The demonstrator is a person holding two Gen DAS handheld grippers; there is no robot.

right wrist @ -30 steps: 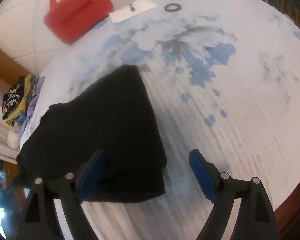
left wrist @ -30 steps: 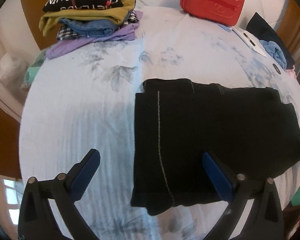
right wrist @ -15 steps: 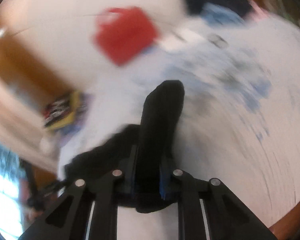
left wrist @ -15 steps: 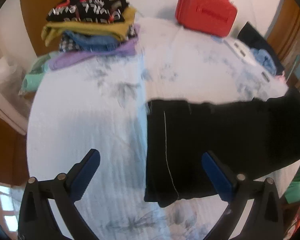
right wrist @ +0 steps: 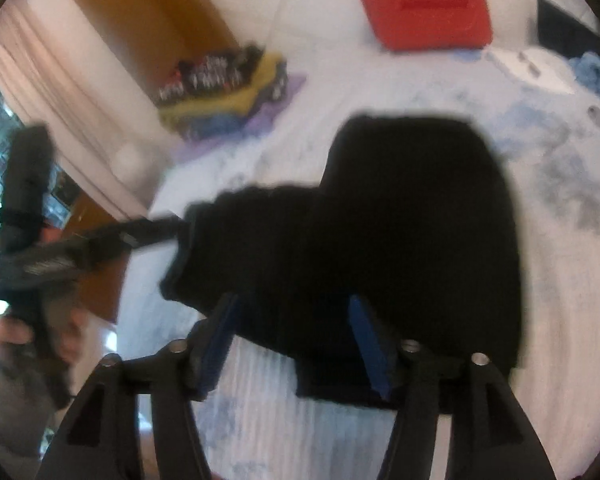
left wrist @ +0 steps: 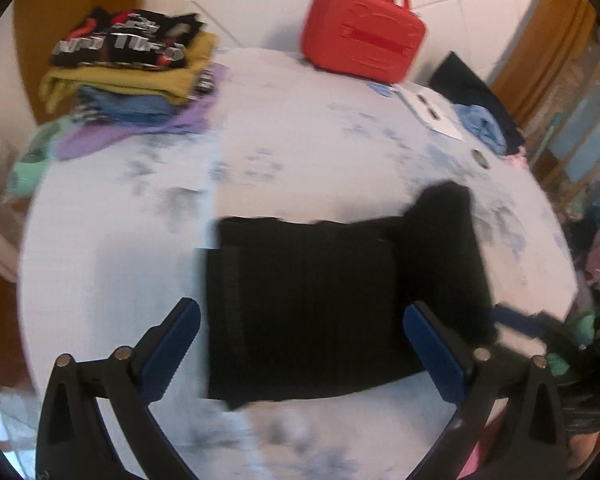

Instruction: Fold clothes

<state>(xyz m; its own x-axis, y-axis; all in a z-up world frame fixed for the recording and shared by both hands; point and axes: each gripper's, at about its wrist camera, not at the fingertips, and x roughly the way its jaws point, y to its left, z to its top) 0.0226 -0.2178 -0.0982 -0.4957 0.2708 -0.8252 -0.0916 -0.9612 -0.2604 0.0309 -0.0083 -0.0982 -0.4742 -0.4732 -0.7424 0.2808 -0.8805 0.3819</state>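
Note:
A black garment (left wrist: 320,304) lies folded on the pale floral tablecloth (left wrist: 120,240). Its right end is doubled over onto the rest, showing as a raised flap (left wrist: 448,240). My left gripper (left wrist: 300,344) is open above the near edge of the garment, one finger on each side of it. My right gripper (right wrist: 294,340) is open, its blue pads apart over the garment's near edge (right wrist: 380,240), gripping nothing. The left gripper's body shows at the left of the right wrist view (right wrist: 60,256).
A stack of folded clothes (left wrist: 136,80) sits at the far left of the table. A red case (left wrist: 364,28) stands at the back. A white paper (left wrist: 436,116), blue cloth (left wrist: 484,128) and dark cloth (left wrist: 472,84) lie far right.
My right gripper carried the garment's right end over to the left, laid it on the rest and opened. The left gripper stayed open and rose slightly.

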